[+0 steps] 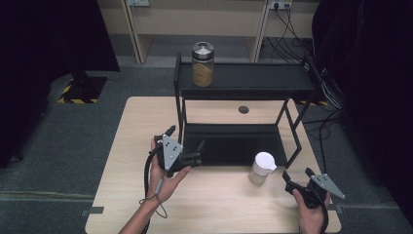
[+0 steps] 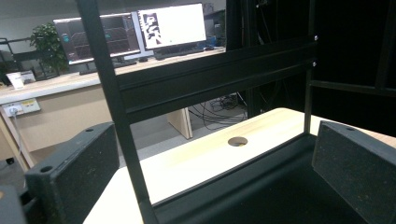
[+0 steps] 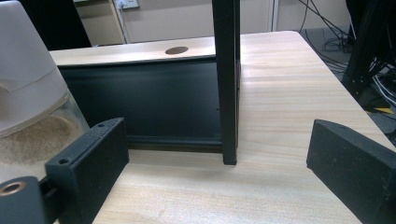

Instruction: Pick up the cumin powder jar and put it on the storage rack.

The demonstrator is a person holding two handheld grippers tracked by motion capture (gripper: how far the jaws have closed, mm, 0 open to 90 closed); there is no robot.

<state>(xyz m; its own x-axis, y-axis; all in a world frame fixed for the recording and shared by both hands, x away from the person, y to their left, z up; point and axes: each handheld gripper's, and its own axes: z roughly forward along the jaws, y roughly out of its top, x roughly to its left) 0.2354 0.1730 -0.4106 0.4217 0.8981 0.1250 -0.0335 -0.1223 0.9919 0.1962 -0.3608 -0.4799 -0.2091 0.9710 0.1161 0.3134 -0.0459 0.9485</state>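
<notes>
High view: the white-lidded jar (image 1: 262, 167) stands upright on the worktop (image 1: 219, 204), just in front of the rack's (image 1: 243, 83) lower shelf near its right front post. From the right tool (image 1: 295, 181) the jar lies at about ten o'clock, near but apart from it; its long axis is vertical. The left tool (image 1: 186, 144) sits at the rack's left front post, with the jar well off at its three o'clock, so the right hand (image 1: 311, 214) is clearly the nearer one. A second jar, metal-lidded (image 1: 202, 64), stands on the top shelf at the left end, at twelve o'clock from the left tool. Both tools have their jaws spread, with no item between them.

Left gripper view: the jaws stand wide apart and empty. The rack's left post (image 2: 114, 112) rises between them, closer to the left jaw, touching neither as far as I can tell. Beyond lie the lower shelf (image 2: 261, 186) and the worktop's round hole (image 2: 237, 141).

Right gripper view: the jaws are spread wide, gripping nothing. The jar (image 3: 28, 93) sits at nine to ten o'clock, outside the left jaw, with sandy contents visible under its white lid. The rack's post (image 3: 228, 79) stands at twelve o'clock between the jaws, farther off. In my judgement, the coming grasp calls for the right tool to swing left so the upright jar sits between the jaws.
</notes>
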